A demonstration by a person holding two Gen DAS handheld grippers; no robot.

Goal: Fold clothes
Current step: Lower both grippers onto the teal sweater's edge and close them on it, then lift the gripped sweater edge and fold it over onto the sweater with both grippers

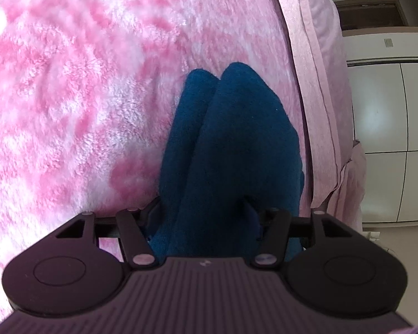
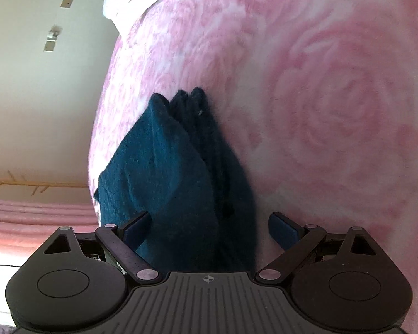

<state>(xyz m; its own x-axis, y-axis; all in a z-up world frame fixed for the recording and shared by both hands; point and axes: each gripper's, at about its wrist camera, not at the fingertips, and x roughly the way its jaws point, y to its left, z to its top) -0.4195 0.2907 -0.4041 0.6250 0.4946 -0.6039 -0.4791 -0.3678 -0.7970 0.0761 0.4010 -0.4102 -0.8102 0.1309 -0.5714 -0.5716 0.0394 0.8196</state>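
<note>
pink rose-print fleece blanket (image 1: 83, 97), folded dark-blue garment (image 1: 231, 144) on it

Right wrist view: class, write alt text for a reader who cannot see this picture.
A dark teal fleece garment hangs bunched between the wide-open fingers of the right gripper, which do not clamp it. Behind it lies a pink rose-patterned blanket; a pale wall shows at the left.
</note>
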